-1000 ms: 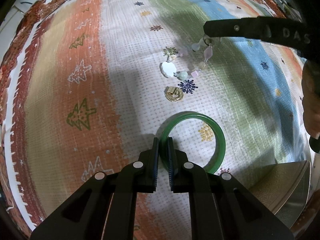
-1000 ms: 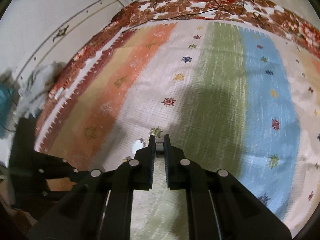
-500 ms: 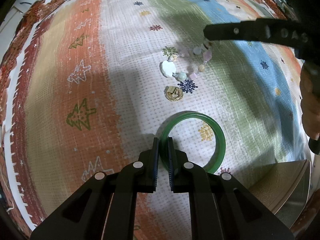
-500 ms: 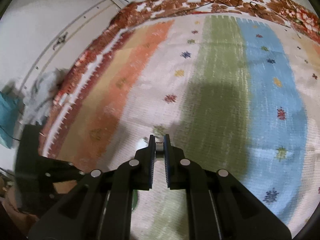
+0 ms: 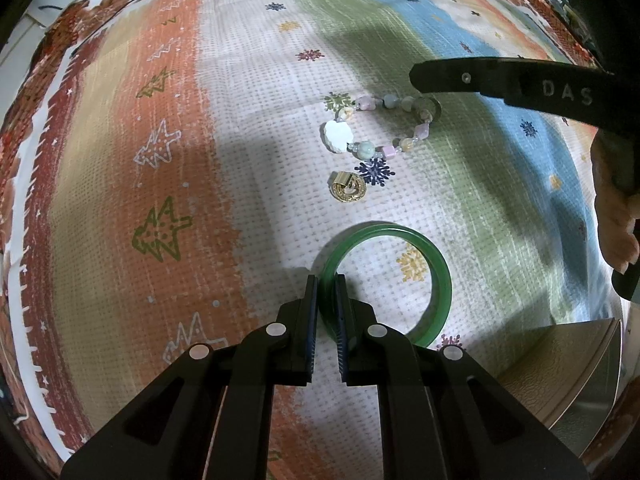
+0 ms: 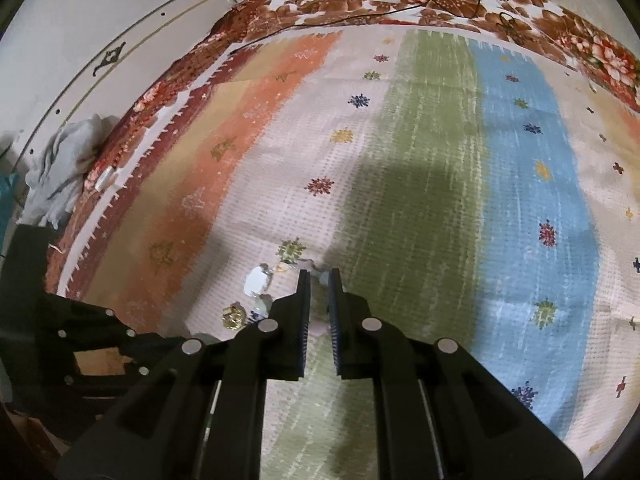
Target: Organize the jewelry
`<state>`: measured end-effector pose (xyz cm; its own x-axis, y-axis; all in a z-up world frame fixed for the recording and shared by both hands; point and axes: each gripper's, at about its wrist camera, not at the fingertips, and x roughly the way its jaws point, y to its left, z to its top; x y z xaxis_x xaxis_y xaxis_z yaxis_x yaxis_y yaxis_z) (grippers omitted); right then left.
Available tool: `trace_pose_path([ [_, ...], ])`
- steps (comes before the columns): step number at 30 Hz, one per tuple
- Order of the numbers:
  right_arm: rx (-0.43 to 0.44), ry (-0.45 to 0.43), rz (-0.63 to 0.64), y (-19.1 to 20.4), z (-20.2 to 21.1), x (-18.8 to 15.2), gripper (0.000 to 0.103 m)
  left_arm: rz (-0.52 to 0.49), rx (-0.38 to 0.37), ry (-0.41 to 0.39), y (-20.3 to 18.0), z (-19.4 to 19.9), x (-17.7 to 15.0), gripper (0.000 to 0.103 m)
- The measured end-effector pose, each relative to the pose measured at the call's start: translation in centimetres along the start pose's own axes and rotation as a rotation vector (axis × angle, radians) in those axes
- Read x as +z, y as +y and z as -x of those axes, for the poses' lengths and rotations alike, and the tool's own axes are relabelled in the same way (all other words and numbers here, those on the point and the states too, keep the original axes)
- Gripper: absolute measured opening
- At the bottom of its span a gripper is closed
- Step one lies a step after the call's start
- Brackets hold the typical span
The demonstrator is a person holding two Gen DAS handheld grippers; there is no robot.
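Observation:
A green bangle lies on the striped cloth. My left gripper is shut on its near-left rim. A beaded bracelet with a white stone lies further out, with a small gold ring between it and the bangle. My right gripper comes in from the right over the bracelet's far end. In the right wrist view its tips stand slightly apart around a bracelet bead; the white stone and gold ring lie to the left.
The striped cloth covers the whole surface. A metal tray corner sits at the lower right of the left wrist view. A grey rag lies beyond the cloth's left edge. The left gripper's body fills the lower left.
The bracelet, lifted at one end a second ago, has come down and now lies spread flat on the cloth. The right fingers have parted slightly. The left gripper and bangle have not moved.

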<state>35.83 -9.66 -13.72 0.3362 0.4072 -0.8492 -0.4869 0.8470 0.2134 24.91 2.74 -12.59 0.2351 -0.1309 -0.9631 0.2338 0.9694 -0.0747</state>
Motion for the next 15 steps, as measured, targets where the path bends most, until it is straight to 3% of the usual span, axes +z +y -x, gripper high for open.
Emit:
trace_pose_path([
  [9,-0.03,0.027,0.014,-0.43,-0.5,-0.22,0.012,-0.001,0.001,-0.001,-0.08,-0.04,-0.09,0.009],
  [15,-0.039,0.052,0.021,-0.62,-1.02,-0.54,0.024,-0.002,0.001,0.0,-0.21,-0.19,-0.05,0.009],
])
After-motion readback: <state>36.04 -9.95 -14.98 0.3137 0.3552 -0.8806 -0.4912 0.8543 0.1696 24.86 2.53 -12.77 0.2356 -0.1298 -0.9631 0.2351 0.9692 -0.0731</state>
